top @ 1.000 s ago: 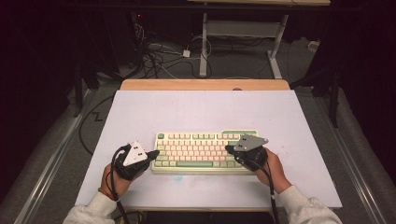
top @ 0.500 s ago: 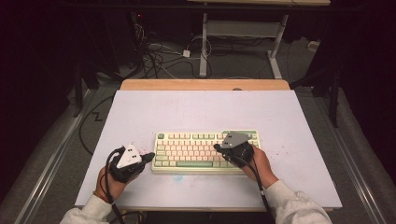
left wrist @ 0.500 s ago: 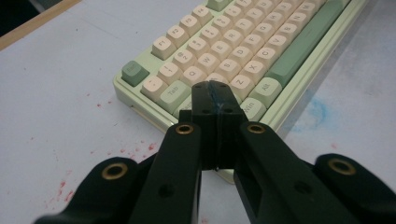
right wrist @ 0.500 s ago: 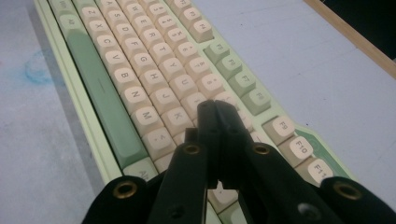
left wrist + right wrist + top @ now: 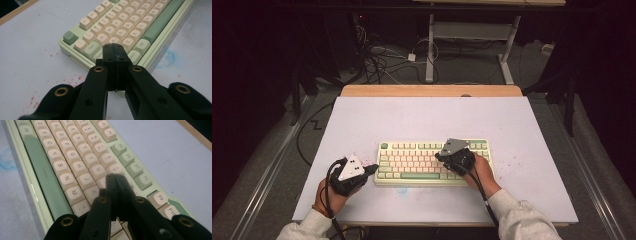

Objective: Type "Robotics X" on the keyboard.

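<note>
A pale green plastic keyboard (image 5: 432,162) with cream keycaps and darker green accent keys is seen lying flat just below the centre of the high view, its long side running left to right across the frame. A long green space bar (image 5: 163,18) is set along its near edge. A green key (image 5: 70,37) is placed at its upper left corner. A row of green function keys (image 5: 131,162) is seen in the right gripper view.
</note>
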A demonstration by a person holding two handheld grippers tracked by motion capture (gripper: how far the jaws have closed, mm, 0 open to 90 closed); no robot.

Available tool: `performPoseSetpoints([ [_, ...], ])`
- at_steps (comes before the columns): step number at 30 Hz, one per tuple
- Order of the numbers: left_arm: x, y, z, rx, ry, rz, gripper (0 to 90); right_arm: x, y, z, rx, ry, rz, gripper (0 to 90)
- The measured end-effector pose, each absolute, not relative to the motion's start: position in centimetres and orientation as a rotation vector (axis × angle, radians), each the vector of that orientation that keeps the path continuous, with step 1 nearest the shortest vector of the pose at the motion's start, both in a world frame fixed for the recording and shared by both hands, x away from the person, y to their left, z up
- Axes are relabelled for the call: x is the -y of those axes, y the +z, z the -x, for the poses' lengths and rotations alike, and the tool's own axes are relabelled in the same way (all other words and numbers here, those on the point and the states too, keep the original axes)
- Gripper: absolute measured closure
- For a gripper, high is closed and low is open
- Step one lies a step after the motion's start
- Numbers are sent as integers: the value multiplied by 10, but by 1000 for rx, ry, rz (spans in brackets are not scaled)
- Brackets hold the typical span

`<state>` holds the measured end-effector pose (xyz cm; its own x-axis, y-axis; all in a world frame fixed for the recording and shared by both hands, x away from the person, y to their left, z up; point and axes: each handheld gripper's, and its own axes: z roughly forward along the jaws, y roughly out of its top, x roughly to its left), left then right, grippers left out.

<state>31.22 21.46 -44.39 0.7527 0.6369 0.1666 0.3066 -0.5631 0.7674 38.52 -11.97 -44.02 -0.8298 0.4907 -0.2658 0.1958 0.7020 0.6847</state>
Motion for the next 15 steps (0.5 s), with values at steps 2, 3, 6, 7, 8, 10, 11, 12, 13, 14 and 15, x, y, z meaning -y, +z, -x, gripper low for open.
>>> performPoseSetpoints([
  [2,-215,-444,-312,-701,559,-2193,877,118,-441,-386,-2481,919,-540,900],
  [3,-214,-445,-312,-700,558,-2195,877,118,-442,-387,-2481,912,-536,900],
  [6,-214,-445,-312,-696,556,-2199,877,117,-444,-389,-2483,896,-548,900],
  [7,-213,-445,-312,-694,555,-2199,877,117,-444,-389,-2485,890,-551,900],
  [8,-213,-445,-313,-693,554,-2200,877,117,-444,-389,-2485,890,-551,900],
  [10,-213,-445,-313,-692,553,-2200,877,116,-446,-390,-2488,884,-549,900],
  [11,-213,-445,-313,-691,554,-2201,877,116,-446,-391,-2488,882,-549,900],
  [12,-213,-445,-313,-690,554,-2202,877,116,-446,-391,-2488,880,-553,900],
  [13,-213,-445,-313,-690,553,-2203,877,116,-447,-391,-2489,877,-564,900],
  [14,-212,-446,-313,-689,553,-2204,877,116,-447,-391,-2489,877,-564,900],
  [15,-212,-446,-313,-688,553,-2206,877,116,-448,-391,-2487,876,-566,900],
])
